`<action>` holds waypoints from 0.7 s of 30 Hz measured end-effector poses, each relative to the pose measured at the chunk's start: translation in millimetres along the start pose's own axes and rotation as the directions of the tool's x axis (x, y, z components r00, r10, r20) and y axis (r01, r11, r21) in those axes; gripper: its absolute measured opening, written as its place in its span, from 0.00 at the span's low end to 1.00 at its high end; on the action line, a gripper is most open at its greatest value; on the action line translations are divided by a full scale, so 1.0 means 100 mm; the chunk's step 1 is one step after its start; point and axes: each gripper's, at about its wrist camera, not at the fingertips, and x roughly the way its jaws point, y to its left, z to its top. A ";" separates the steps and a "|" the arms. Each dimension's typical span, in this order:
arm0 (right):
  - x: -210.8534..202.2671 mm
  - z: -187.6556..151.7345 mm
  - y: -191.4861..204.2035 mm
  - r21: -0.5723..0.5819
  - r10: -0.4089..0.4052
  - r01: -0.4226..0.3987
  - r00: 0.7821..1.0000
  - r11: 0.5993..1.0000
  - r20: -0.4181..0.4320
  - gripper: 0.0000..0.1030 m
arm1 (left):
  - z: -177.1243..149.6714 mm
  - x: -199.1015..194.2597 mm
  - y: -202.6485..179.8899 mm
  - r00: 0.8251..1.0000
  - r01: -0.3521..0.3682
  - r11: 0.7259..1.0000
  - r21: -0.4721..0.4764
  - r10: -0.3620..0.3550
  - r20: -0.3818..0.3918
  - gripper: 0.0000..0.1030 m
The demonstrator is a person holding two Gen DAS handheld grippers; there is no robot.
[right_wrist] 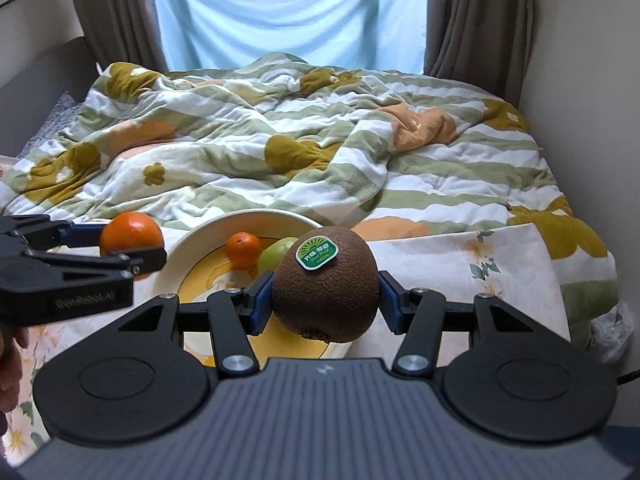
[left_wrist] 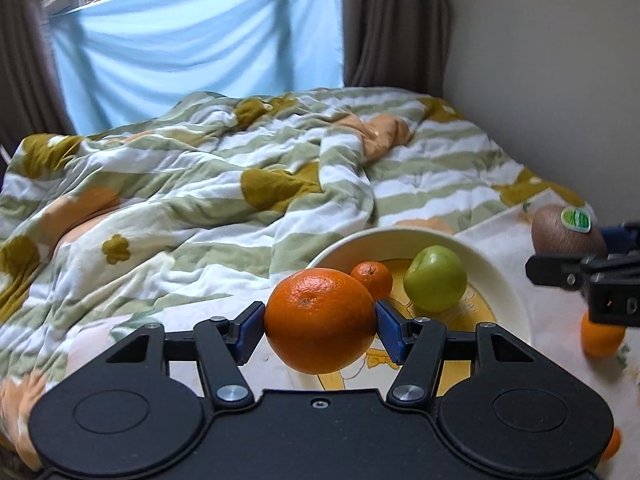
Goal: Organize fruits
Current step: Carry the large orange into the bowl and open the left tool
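My left gripper (left_wrist: 320, 320) is shut on a large orange (left_wrist: 320, 320) and holds it just in front of the near-left rim of a cream bowl (left_wrist: 508, 280). The bowl holds a small mandarin (left_wrist: 373, 279) and a green apple (left_wrist: 435, 278). My right gripper (right_wrist: 326, 298) is shut on a brown kiwi (right_wrist: 326, 292) with a green sticker, held over the bowl's (right_wrist: 192, 240) near-right side. In the right wrist view the left gripper (right_wrist: 132, 246) with its orange (right_wrist: 131, 234) is at the left. In the left wrist view the kiwi (left_wrist: 568, 232) is at the right.
The bowl stands on a floral cloth (right_wrist: 460, 264) on a surface at the foot of a bed with a rumpled striped blanket (right_wrist: 280, 152). Another orange (left_wrist: 600, 338) lies on the cloth right of the bowl. Wall at the right, curtains and window behind.
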 end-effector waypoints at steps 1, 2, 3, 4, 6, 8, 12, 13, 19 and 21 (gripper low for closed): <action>0.03 0.00 -0.01 0.005 -0.005 0.005 1.000 1.000 -0.005 0.67 | 0.00 0.05 -0.02 1.000 0.002 1.000 0.018 -0.002 -0.006 0.62; 0.06 0.00 -0.02 0.010 -0.009 0.009 1.000 1.000 -0.009 0.67 | -0.01 0.10 -0.02 1.000 0.005 0.999 0.032 -0.005 -0.011 0.62; 0.08 0.01 -0.03 0.013 -0.014 0.014 1.000 1.000 -0.013 0.67 | -0.01 0.13 -0.03 1.000 0.009 0.999 0.045 -0.008 -0.018 0.62; 0.11 0.01 -0.03 0.015 -0.019 0.019 1.000 1.000 -0.018 0.67 | -0.02 0.17 -0.05 1.000 0.014 0.998 0.059 -0.012 -0.024 0.62; 0.15 0.00 -0.05 0.022 -0.029 0.029 0.999 0.999 -0.026 0.67 | -0.03 0.22 -0.08 0.999 0.020 0.996 0.088 -0.017 -0.031 0.62; 0.17 0.00 -0.07 0.031 -0.035 0.036 0.999 0.999 -0.033 0.67 | -0.05 0.27 -0.12 0.999 0.025 0.993 0.118 -0.021 -0.037 0.62; 0.20 -0.02 -0.09 0.048 -0.046 0.048 0.998 0.998 -0.043 0.67 | -0.08 0.33 -0.17 0.998 0.041 0.989 0.144 -0.034 -0.052 0.62; 0.20 -0.03 -0.09 0.050 -0.048 0.051 0.998 0.997 -0.045 0.67 | -0.09 0.35 -0.18 0.998 0.044 0.988 0.148 -0.036 -0.056 0.62; 0.21 -0.06 -0.09 0.062 -0.060 0.063 0.997 0.996 -0.050 0.67 | -0.12 0.43 -0.21 0.995 0.072 0.984 0.161 -0.060 -0.078 0.62; 0.21 -0.07 -0.09 0.067 -0.064 0.067 0.997 0.995 -0.051 0.67 | -0.14 0.46 -0.20 0.993 0.093 0.984 0.151 -0.080 -0.090 0.63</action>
